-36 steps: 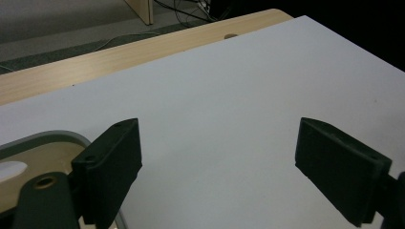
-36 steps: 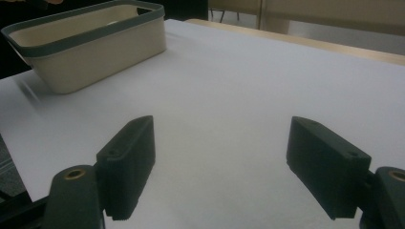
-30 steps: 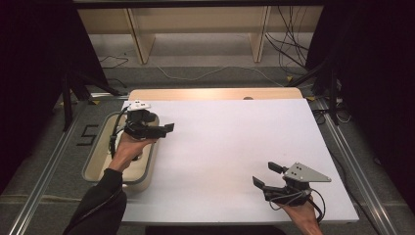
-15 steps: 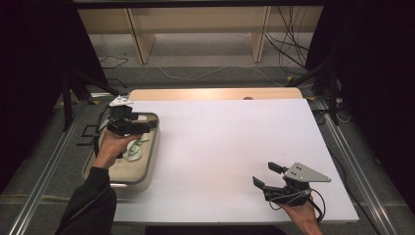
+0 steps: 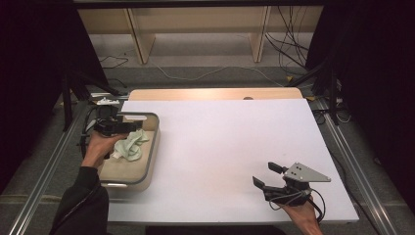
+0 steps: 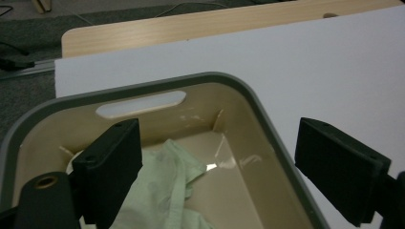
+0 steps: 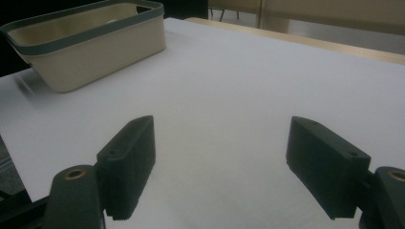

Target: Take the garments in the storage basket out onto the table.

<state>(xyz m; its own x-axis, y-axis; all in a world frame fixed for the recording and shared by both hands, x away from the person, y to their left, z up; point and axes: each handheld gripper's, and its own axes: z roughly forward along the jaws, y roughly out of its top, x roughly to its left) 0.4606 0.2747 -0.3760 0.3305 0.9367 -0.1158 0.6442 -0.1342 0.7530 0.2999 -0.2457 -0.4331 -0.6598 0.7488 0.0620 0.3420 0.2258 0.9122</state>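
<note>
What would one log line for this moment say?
left gripper: open, over bin | cloth: in bin | right gripper: open, idle

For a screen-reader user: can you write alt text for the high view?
A person's left gripper hangs open over a beige bin holding a crumpled pale green cloth at the left edge of a white table. The right gripper rests open on the table's near right corner.
</note>
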